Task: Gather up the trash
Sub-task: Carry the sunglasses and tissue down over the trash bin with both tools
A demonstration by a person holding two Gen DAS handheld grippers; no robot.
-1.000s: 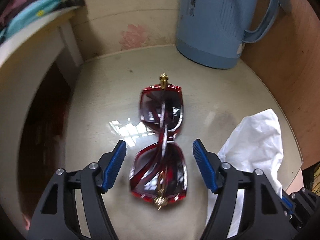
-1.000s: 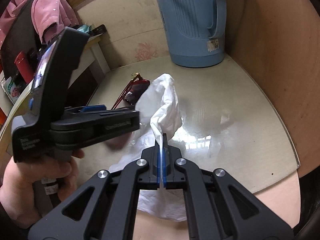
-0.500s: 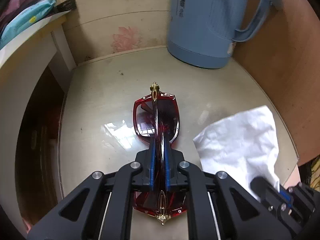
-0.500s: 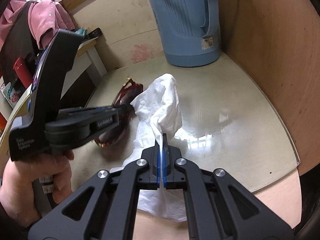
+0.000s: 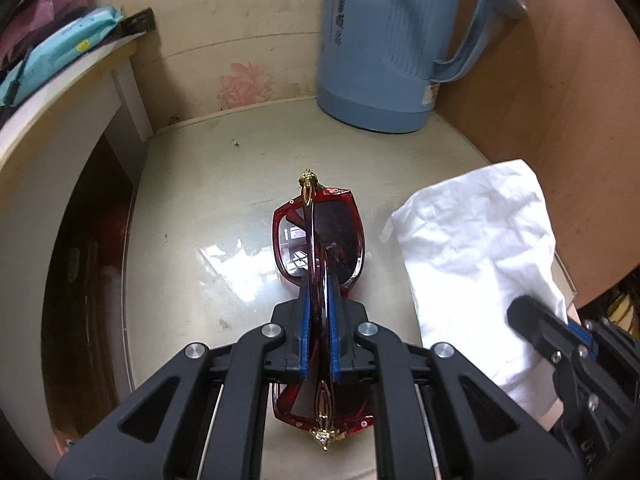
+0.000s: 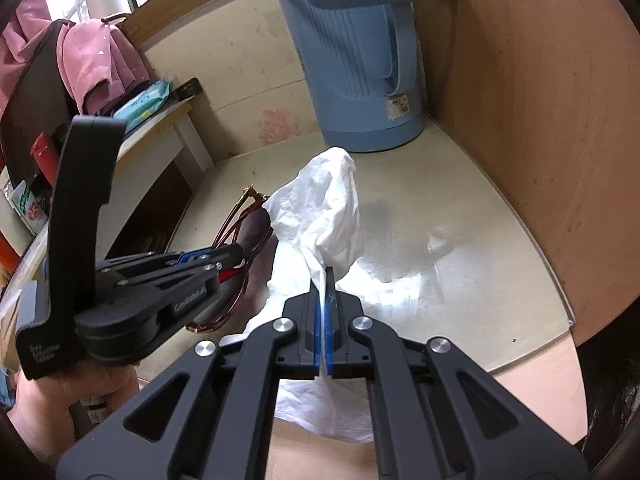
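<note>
Over the glass table top (image 5: pixel 188 216), left gripper (image 5: pixel 319 304) clamped on red sunglasses (image 5: pixel 320 236), right gripper (image 6: pixel 325 280) pinching white tissue (image 6: pixel 328 208).

We count two grippers: the left gripper (image 5: pixel 319 300) and the right gripper (image 6: pixel 325 280). We see one white tissue (image 6: pixel 332 208), one pair of red sunglasses (image 5: pixel 320 236), one blue thermos jug (image 5: pixel 384 44), one glass-topped table (image 5: pixel 224 184), one teal wipes packet (image 5: pixel 64 40), one pink garment (image 6: pixel 96 60), and one bare hand (image 6: pixel 52 404).
</note>
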